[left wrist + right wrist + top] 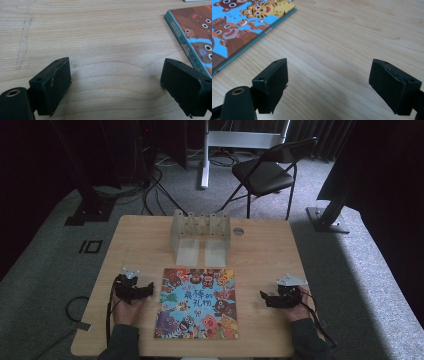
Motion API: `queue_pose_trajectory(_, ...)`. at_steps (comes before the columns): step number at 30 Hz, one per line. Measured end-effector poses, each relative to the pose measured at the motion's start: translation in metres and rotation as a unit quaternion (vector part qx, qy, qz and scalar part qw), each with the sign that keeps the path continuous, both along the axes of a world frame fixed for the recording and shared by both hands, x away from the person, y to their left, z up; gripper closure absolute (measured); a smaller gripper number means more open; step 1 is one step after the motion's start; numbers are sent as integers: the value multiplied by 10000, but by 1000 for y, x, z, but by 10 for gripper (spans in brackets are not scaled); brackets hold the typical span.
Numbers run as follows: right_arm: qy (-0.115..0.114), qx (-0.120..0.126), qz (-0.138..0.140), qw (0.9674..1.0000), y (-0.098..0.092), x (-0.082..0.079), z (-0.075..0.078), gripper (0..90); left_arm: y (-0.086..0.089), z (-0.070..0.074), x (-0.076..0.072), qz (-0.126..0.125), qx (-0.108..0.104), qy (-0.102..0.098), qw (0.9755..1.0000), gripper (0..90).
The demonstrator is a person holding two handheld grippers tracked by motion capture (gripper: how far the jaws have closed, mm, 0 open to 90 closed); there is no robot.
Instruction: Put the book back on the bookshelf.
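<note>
A colourful picture book point(197, 303) with cartoon animals lies flat on the wooden table point(265, 250), near the front edge. My left gripper point(148, 289) rests on the table just left of the book, jaws wide apart and empty. In the left gripper view my gripper point(115, 87) hovers over bare wood, with the book's teal edge point(192, 32) at the upper right. My right gripper point(263, 299) sits right of the book, also open and empty. In the right gripper view that gripper point(328, 85) has the book's corner point(244, 27) at its upper left.
A clear plastic rack point(201, 234) with upright dividers stands behind the book at the table's back middle. A small round disc point(238, 231) lies beside it. A black folding chair point(267, 170) and cables are on the floor beyond the table.
</note>
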State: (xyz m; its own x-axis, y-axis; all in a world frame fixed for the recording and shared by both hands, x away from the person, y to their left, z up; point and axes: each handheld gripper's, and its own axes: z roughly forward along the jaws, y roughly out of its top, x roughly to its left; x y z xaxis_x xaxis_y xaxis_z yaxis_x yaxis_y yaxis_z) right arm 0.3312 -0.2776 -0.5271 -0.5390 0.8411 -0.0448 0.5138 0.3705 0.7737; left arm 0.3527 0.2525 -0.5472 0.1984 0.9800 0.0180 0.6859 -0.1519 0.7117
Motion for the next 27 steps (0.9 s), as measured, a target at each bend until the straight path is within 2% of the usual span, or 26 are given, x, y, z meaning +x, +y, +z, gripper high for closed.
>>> queue_pose_trajectory(5, 2, 28, -8, 10000, 1, 1, 4, 155, 0, 1, 0, -46, 5, 10, 10000, 120)
queue_pose_trajectory(13, -63, -72, 168, 9998, 11, 2, 10, 237, 2, 0, -1, -112, -4, -23, 9999, 143)
queue_pose_trajectory(27, -172, 29, 407, 9990, 26, 7, 22, 319, 2, 0, -2, -134, -8, -72, 9999, 153)
